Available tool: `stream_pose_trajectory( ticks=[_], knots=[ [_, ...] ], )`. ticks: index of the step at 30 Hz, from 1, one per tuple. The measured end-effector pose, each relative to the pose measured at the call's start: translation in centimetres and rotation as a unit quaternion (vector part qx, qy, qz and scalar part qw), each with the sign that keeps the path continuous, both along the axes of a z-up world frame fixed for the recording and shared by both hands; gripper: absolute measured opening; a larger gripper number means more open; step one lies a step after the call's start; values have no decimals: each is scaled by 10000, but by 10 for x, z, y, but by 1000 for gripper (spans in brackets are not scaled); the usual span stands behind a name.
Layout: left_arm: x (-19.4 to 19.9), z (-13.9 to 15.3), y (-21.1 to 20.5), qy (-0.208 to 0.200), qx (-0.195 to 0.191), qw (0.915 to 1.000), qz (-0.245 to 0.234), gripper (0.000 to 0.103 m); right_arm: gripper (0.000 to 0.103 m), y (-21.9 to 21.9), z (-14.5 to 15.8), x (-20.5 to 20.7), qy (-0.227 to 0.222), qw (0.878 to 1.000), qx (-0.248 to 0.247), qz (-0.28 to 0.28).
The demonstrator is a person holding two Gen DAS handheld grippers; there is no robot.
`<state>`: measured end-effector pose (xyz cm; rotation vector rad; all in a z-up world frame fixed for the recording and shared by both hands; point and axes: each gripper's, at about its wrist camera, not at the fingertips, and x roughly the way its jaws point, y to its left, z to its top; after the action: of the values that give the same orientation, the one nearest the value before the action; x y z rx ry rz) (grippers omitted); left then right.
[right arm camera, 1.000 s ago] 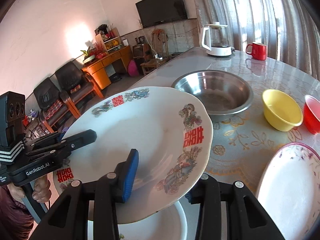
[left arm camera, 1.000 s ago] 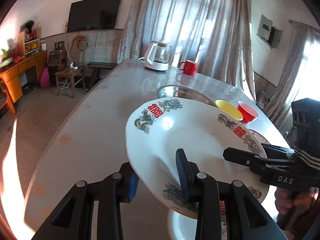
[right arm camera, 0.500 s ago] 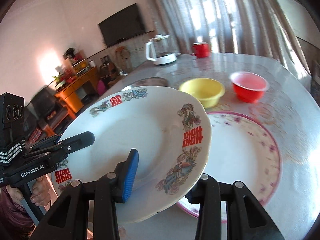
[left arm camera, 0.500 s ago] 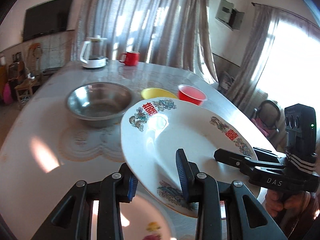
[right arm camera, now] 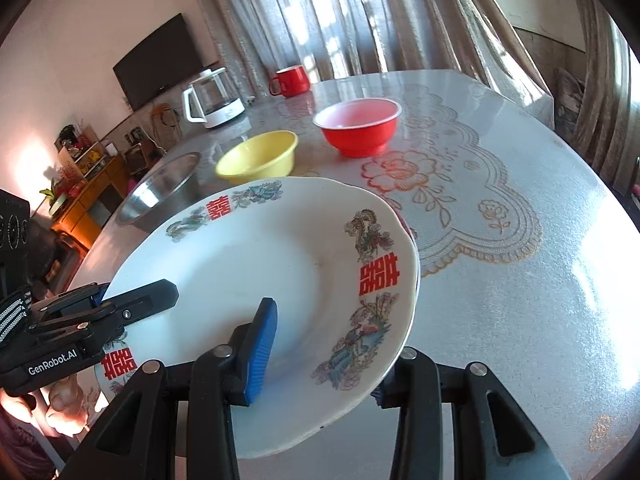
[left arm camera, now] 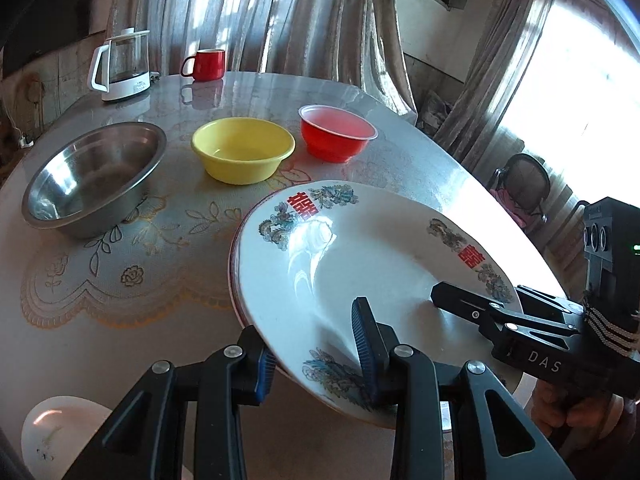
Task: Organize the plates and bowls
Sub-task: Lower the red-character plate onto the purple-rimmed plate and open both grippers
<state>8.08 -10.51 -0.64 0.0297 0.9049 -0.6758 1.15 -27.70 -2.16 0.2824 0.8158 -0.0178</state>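
Left gripper: your left gripper (left arm camera: 316,356) pinched the near rim of the white plate (left arm camera: 372,276), one blue pad above the rim and one under it.
Right gripper: your right gripper (right arm camera: 320,352) clamped the same plate (right arm camera: 256,280) at another part of its rim, so both tools carried it together.
Plate position: you held it tilted above the table (left arm camera: 120,320), over a second plate (left arm camera: 233,280) of which only a dark-edged sliver showed beneath.
Risk, slip: the glazed rim looked slick, and with the plate tilted, a slackened pinch on either side would likely have let it slide out.
Risk, twist: had your two hands drifted apart or turned unevenly, the plate could have levered out of one grip.
Risk, landing: setting it down off-centre or hard could have chipped both plates.
Steel bowl (left arm camera: 92,184): empty.
Yellow bowl (left arm camera: 243,148): empty.
Red bowl (left arm camera: 338,132): appeared empty, its inside pale.
Kettle (left arm camera: 120,66) and red mug (left arm camera: 206,65): at the far edge; contents could not be told.
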Motion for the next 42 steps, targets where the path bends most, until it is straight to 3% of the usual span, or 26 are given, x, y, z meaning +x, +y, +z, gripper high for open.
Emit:
stream_pose_trajectory(
  ticks=[6, 31, 34, 37, 42],
  knots=[
    [6, -14, -1, 176, 120, 9997, 129, 37, 40, -3, -11, 9, 118, 9998, -154, -86],
    [-16, -8, 5, 159, 21, 9999, 36, 40, 42, -5, 1, -10, 137, 9942, -863, -624],
    [-15, -8, 5, 180, 28, 9998, 54, 40, 43, -1, -4, -5, 331, 9925, -1033, -565],
    [-14, -7, 7, 230, -25, 9997, 101, 40, 43, -2, -6, -5, 340, 9936, -902, -584],
    [-24, -1, 16, 67, -45, 9998, 183, 48, 43, -6, 0, -9, 252, 9939, -837, -671]
  ],
)
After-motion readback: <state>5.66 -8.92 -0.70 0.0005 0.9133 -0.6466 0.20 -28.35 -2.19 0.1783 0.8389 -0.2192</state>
